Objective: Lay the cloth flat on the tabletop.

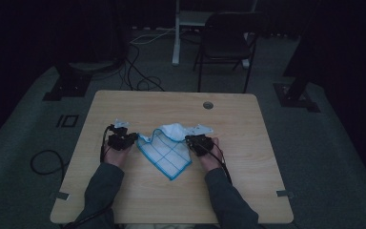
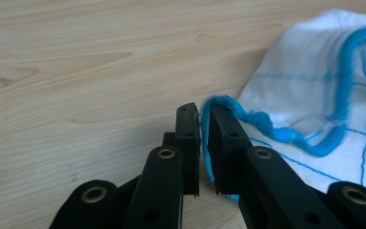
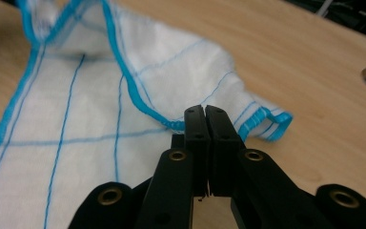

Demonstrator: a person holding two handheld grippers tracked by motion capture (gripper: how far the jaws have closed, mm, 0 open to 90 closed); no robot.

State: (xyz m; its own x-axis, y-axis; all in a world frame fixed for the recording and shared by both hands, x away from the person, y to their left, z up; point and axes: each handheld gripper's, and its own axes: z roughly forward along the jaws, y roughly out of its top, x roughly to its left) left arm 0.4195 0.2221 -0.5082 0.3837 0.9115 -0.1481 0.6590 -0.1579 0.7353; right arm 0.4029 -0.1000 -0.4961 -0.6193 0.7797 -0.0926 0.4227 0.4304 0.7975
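A white cloth (image 1: 167, 153) with a blue hem and blue grid lines lies on the wooden table (image 1: 171, 102), bunched up at its far side. My left gripper (image 1: 132, 138) is at the cloth's left corner. In the left gripper view the jaws (image 2: 203, 112) stand a narrow gap apart, with the blue hem of the cloth (image 2: 305, 95) running in between them, not pinched. My right gripper (image 1: 189, 140) is at the cloth's right edge. In the right gripper view its jaws (image 3: 205, 112) are shut on the hem of the cloth (image 3: 90, 109), which lifts slightly there.
A round cable hole (image 1: 208, 105) sits near the table's far edge. Bare wood lies around the cloth on all sides. Beyond the table stand a dark chair (image 1: 226, 43) and a stand base, and cables (image 1: 45, 162) lie on the floor at left.
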